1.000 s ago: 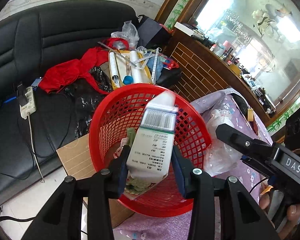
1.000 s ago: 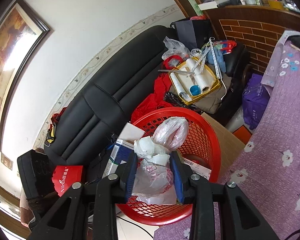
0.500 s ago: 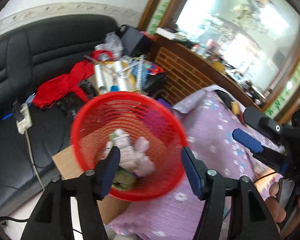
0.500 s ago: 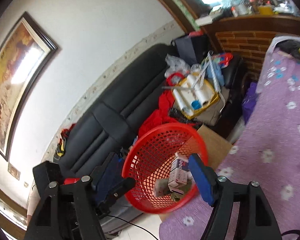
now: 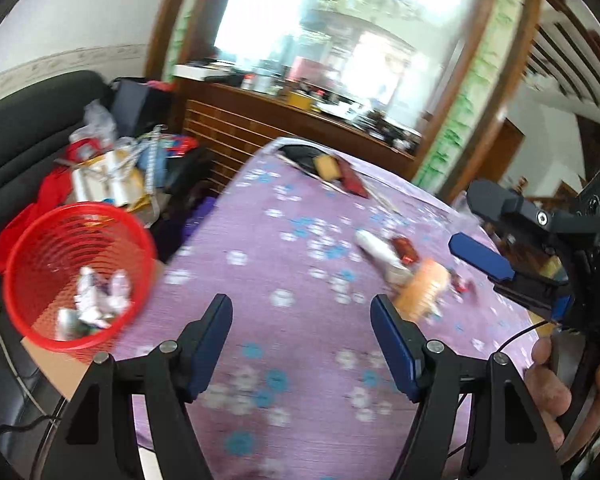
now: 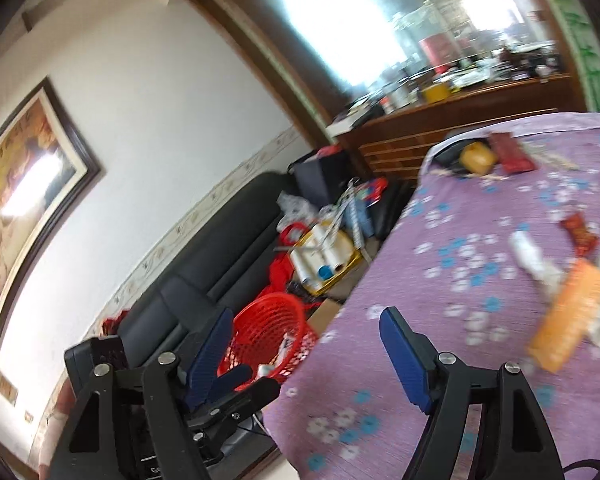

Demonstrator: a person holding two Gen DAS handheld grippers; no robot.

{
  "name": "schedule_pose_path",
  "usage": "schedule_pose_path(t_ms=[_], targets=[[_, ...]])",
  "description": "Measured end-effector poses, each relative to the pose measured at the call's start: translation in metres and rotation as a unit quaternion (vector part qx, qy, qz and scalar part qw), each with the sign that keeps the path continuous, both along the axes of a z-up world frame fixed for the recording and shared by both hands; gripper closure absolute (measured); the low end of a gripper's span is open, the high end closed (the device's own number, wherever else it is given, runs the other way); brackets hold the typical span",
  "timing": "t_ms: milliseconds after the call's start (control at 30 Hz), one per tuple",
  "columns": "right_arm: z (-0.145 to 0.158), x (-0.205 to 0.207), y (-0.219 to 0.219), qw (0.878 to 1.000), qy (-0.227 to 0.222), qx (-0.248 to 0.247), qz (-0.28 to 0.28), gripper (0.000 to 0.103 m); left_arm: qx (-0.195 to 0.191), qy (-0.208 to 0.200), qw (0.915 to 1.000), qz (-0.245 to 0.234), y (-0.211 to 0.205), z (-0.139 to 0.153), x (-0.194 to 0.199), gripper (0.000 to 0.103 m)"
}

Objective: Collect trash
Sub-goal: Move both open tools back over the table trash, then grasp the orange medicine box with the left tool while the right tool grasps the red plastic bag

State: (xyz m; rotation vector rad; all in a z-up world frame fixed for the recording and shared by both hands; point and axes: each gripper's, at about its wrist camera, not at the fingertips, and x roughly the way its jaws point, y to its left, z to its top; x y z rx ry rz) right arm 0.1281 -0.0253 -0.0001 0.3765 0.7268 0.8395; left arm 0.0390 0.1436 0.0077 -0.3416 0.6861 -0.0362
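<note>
A lived-in home, a sitting room by the look of it; a black leather sofa (image 6: pixel 220 256) stands against a white wall with a patterned border strip, heaped at one end with clothes, bags and rolls (image 5: pixel 112 176); a framed painting (image 6: pixel 24 184) hangs above it; a table under a purple flowered cloth (image 5: pixel 300 280) carries scattered wrappers; a wooden counter (image 5: pixel 284 120) crowded with bottles and boxes runs below a big arched, wood-framed window or mirror (image 5: pixel 340 40); a red mesh bin (image 5: pixel 76 268) sits beside the table.
</note>
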Motion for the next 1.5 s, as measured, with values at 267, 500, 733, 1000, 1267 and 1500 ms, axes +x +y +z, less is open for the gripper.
schedule_pose_path(t_ms=[267,500,733,1000,1267,1500], targets=[[0.014,-0.004,-0.102,0.997,-0.005,0.026,-0.074,0.024,0.029,-0.003,0.9974,-0.066,-0.075,0.012,0.012,0.031],[0.017,0.001,-0.174,0.989,-0.001,0.04,-0.14,0.024,0.062,0.01,0.9911,-0.117,-0.131,0.009,0.04,0.031],[0.006,0.02,-0.223,0.98,0.019,0.041,-0.192,0.024,0.083,0.034,0.9841,-0.153,-0.165,-0.008,0.074,0.031],[-0.005,0.038,-0.246,0.975,0.028,0.018,-0.221,0.024,0.091,0.05,0.9833,-0.149,-0.176,-0.021,0.102,0.031],[-0.015,0.053,-0.25,0.97,0.035,-0.009,-0.239,0.024,0.11,0.053,0.9822,-0.143,-0.182,-0.026,0.109,0.031],[-0.023,0.065,-0.25,0.966,0.044,-0.037,-0.253,0.024,0.114,0.059,0.9824,-0.136,-0.181,-0.032,0.117,0.031]])
